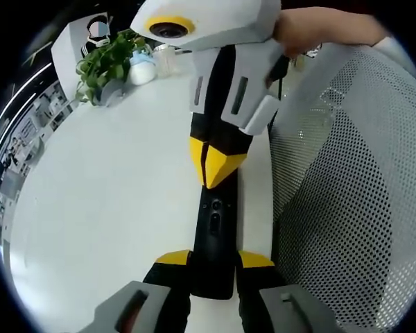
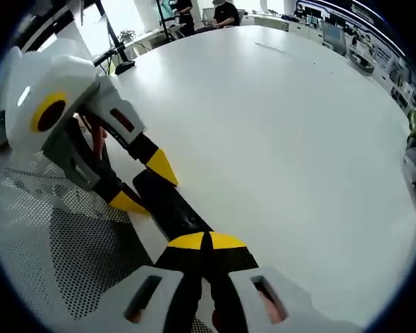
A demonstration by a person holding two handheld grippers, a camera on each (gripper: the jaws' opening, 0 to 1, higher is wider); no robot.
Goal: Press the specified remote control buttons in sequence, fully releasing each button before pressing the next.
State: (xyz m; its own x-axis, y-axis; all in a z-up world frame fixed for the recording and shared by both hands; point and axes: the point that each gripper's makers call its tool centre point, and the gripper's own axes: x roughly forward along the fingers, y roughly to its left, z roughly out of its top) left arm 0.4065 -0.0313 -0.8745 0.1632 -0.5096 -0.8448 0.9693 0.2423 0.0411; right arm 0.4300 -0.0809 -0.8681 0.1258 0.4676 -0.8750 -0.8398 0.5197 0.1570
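Observation:
A slim black remote control [image 1: 215, 222] lies lengthwise over the white table's edge, held at its near end between the yellow-tipped jaws of my left gripper [image 1: 214, 259]. My right gripper [image 1: 215, 166] comes down from the top of the left gripper view, jaws shut to a single yellow point on the remote's far end. In the right gripper view my right gripper [image 2: 204, 241] is shut, its tips over the remote [image 2: 168, 202]. There my left gripper [image 2: 144, 184] reaches in from the left with one jaw on each side of the remote.
The white round table [image 2: 284, 139] stretches away bare. A grey mesh chair back [image 1: 353, 201] stands close beside the remote and also appears as the mesh [image 2: 55, 257]. A potted plant [image 1: 107, 62] and a small bottle sit at the table's far edge. People sit at desks [image 2: 225, 10] far behind.

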